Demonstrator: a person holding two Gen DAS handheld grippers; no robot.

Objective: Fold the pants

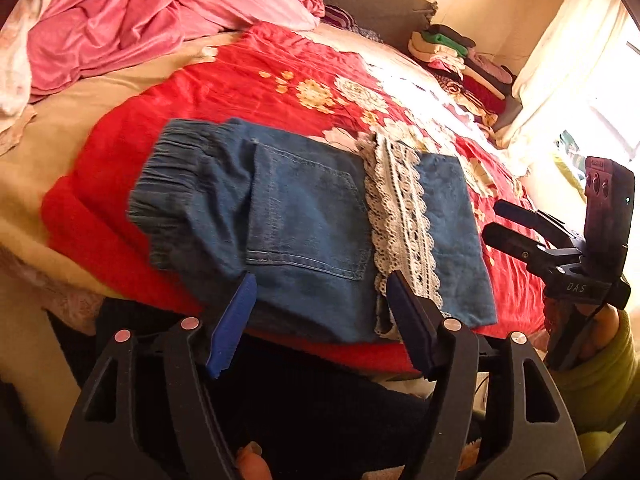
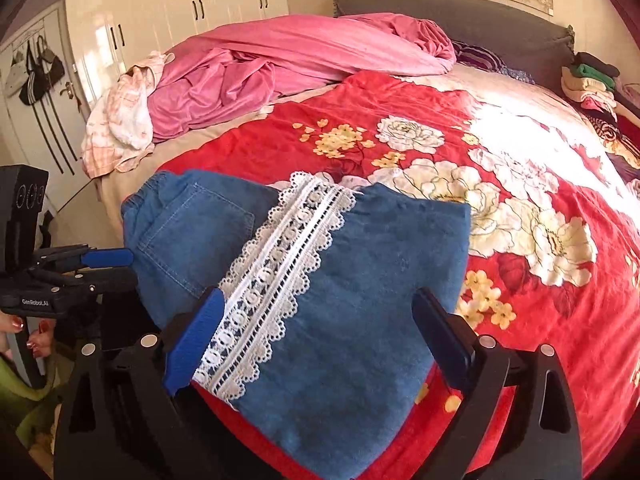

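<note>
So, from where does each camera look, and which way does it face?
Left wrist: on the left gripper, looking down along its open fingers at the folded jeans on the red blanket; the right gripper and a green sleeve show at right.
Right wrist: on the right gripper, open above the jeans and their lace trim; the left gripper and fingers show at left.
Shared: jeans, blanket, pink bedding, clothes pile.

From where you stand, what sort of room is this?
A bedroom, most likely: a bed with a red floral blanket and grey headboard, a wardrobe behind, folded denim pants lying on top.
</note>
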